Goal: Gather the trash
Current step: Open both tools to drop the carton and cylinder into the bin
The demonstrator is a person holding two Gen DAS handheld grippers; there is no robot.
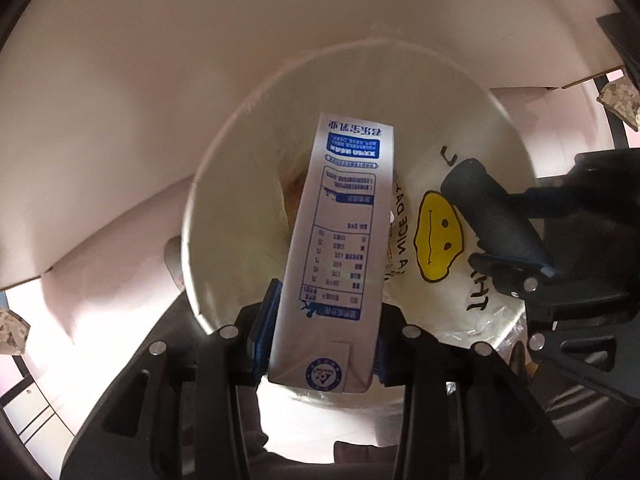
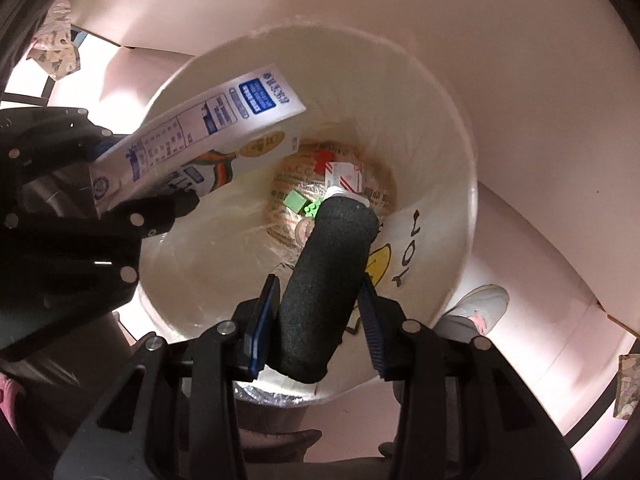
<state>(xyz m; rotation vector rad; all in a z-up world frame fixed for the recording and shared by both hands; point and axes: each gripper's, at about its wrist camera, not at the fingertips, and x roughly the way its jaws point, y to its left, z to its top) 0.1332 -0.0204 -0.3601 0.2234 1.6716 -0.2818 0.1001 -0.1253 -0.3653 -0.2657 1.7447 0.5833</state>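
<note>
Right wrist view alone shows green blocks (image 2: 300,203) at the bin (image 2: 448,152) bottom; our right gripper (image 2: 320,312) clamps a black foam cylinder (image 2: 326,288), left gripper (image 1: 320,332) a milk carton (image 1: 340,236).

Likely home interior; bag-lined white bin (image 2: 440,152) on pale floor (image 1: 120,80); household packaging inside; sneaker (image 2: 480,304) nearby

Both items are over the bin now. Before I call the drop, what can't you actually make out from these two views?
- Bin bottom, left wrist view: hidden behind the milk carton in the left hand-held gripper.
- Bin bottom, right wrist view: partly covered by the dark foam cylinder in the right hand-held gripper; green blocks and a wrapper show, the rest is unclear.
- Bag lettering: cut off by folds.
- Bin outside: out of view.
</note>
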